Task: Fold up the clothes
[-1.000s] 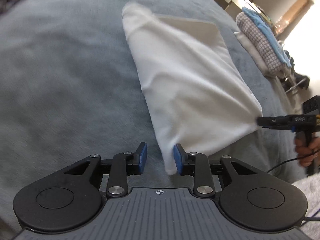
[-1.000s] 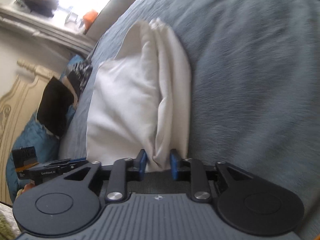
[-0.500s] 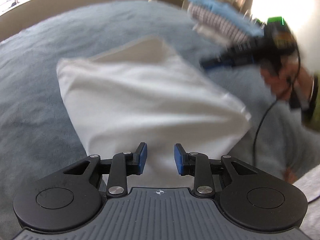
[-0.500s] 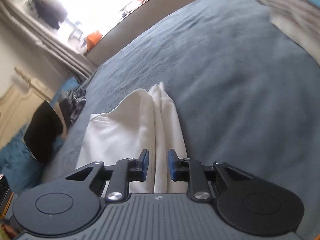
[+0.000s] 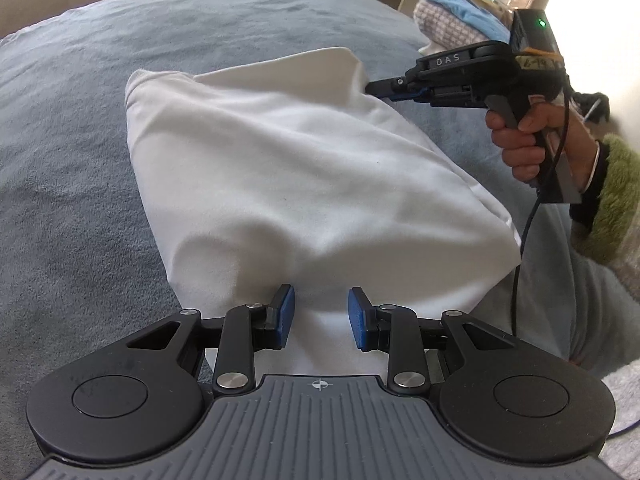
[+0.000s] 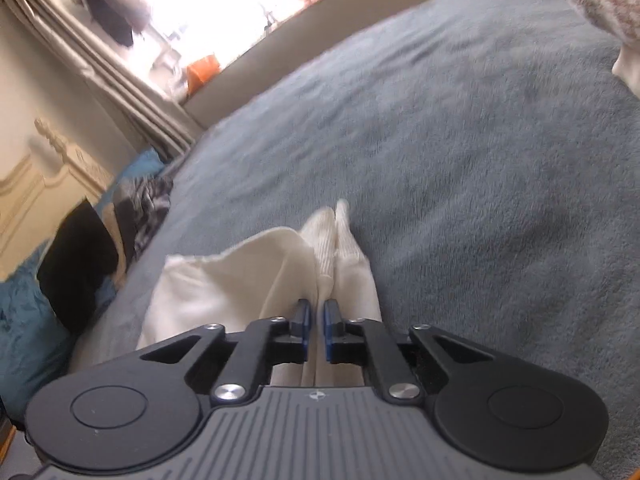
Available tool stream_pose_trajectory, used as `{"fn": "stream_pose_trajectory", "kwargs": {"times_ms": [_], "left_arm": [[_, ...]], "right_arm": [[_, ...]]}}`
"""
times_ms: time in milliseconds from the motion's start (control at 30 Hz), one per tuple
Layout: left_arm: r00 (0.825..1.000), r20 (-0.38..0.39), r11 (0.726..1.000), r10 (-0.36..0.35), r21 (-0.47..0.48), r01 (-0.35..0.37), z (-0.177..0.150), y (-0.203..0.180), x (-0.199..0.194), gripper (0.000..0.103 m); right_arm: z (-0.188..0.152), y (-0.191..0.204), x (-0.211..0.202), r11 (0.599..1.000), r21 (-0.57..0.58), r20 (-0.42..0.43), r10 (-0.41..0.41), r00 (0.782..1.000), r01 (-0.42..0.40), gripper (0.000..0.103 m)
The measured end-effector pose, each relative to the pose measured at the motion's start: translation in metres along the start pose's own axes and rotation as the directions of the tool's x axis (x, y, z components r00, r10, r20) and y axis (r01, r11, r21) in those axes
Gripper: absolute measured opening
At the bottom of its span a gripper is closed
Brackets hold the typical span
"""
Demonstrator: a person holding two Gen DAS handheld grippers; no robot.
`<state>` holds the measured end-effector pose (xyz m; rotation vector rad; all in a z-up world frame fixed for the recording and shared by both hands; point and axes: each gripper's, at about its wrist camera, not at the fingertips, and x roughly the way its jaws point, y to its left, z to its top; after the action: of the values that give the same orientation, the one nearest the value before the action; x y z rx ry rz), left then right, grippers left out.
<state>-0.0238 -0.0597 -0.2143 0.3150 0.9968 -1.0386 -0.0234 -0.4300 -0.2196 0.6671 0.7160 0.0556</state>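
A white garment [image 5: 304,184] lies folded on the grey-blue bed cover [image 5: 72,184]. My left gripper [image 5: 321,316] stands open over the garment's near edge, and cloth shows between its blue pads without being pinched. In the left wrist view my right gripper [image 5: 380,89], held in a hand [image 5: 520,140], pinches the garment's far right corner. The right wrist view shows the right gripper [image 6: 317,320] shut on a bunched edge of the white garment [image 6: 240,280], with folds running away from the tips.
A stack of folded clothes [image 5: 456,20], checked grey and blue, sits at the bed's far right and shows again as folded clothes [image 6: 600,4]. Dark crumpled clothes [image 6: 144,200], a black item [image 6: 76,264] and a teal blanket [image 6: 24,320] lie by the headboard. A green fuzzy sleeve [image 5: 612,200] is at the right.
The right gripper left the garment's near right corner, moved to its far right corner and closed its fingers on the cloth there. The left gripper stayed open at the near edge.
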Motion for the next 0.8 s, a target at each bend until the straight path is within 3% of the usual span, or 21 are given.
{"fn": "stream_pose_trajectory", "kwargs": {"times_ms": [333, 533, 800], "left_arm": [[1.0, 0.001, 1.0, -0.012, -0.023, 0.012, 0.001, 0.001, 0.001, 0.029], [1.0, -0.001, 1.0, -0.014, -0.024, 0.013, 0.0, 0.005, 0.004, 0.029], [1.0, -0.003, 1.0, -0.009, -0.024, 0.009, 0.001, 0.005, 0.004, 0.029]], "right_arm": [[-0.009, -0.018, -0.023, 0.996, 0.083, 0.145, 0.012, 0.989, -0.025, 0.0], [-0.003, -0.026, -0.013, 0.995, 0.093, 0.082, 0.024, 0.996, -0.032, 0.001], [0.013, -0.013, 0.0, 0.997, -0.01, 0.095, -0.07, 0.993, 0.071, 0.002]]}}
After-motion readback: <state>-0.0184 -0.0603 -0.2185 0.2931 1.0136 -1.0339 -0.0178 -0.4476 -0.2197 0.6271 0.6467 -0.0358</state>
